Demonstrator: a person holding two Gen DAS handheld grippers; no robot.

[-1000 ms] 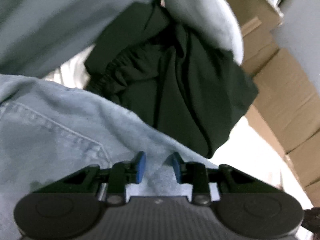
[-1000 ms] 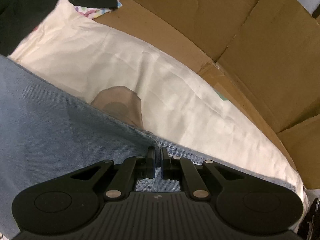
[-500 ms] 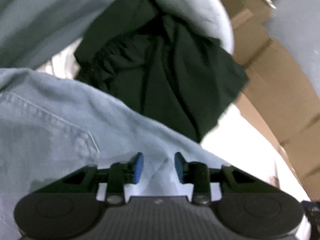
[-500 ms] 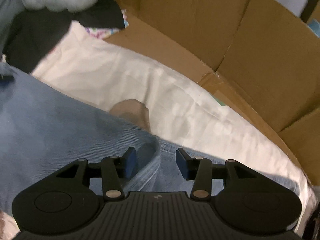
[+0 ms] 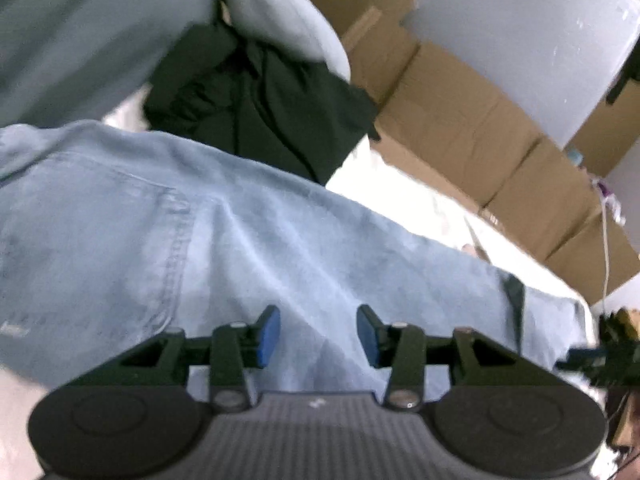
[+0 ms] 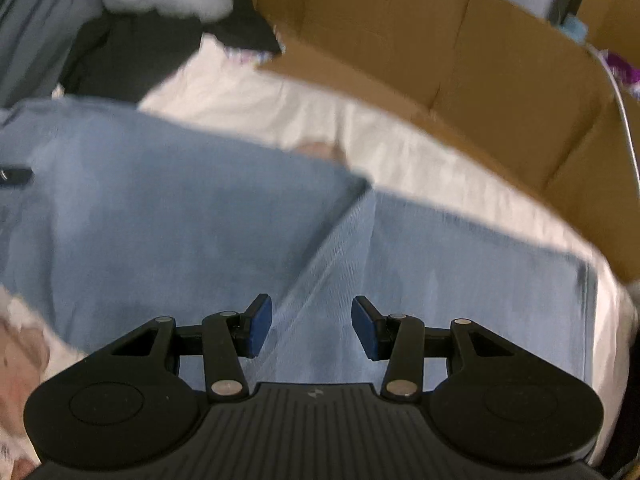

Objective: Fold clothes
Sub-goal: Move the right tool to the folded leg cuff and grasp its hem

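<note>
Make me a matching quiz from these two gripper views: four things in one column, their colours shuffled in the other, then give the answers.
Things:
1. jeans
2. crumpled garment beyond the jeans
3. sheet under the jeans
4. boxes along the far side

Colours:
A. brown cardboard
B. light blue denim
C. cream white
D. black

Pairs: 1-B, 2-D, 3-C, 4-A
</note>
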